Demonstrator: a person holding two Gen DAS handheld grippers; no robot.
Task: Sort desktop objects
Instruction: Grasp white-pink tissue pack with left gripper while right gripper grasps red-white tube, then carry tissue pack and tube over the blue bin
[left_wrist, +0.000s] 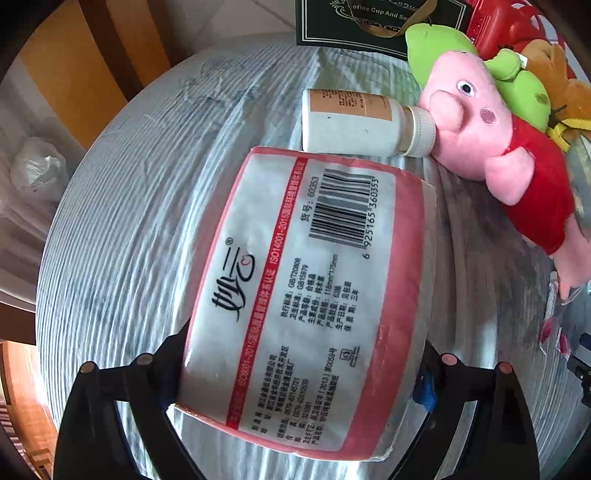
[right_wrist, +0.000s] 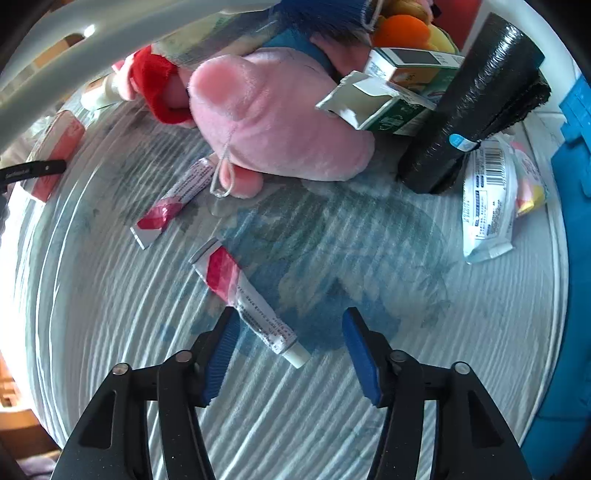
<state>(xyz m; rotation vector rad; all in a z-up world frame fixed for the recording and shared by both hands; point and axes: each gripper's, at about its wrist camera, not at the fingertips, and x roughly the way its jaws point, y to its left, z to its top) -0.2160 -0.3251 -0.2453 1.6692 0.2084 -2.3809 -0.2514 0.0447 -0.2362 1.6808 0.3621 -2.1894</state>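
In the left wrist view my left gripper (left_wrist: 301, 365) is shut on a pink and white tissue pack (left_wrist: 306, 295), held over the striped tablecloth (left_wrist: 147, 221). Past it lie a white pill bottle (left_wrist: 354, 123) on its side and a pink pig plush (left_wrist: 487, 147). In the right wrist view my right gripper (right_wrist: 290, 354) is open above the cloth, its blue pads either side of the cap end of a small red and white ointment tube (right_wrist: 251, 299). A second tube (right_wrist: 173, 199) lies farther off beside a pink plush (right_wrist: 273, 122).
A dark gift box (left_wrist: 380, 22) and more plush toys (left_wrist: 517, 70) stand at the back. In the right wrist view there are a black roll of bags (right_wrist: 469, 107), green cartons (right_wrist: 391, 99), a white sachet (right_wrist: 487, 203) and a blue box (right_wrist: 572, 258) at the right edge.
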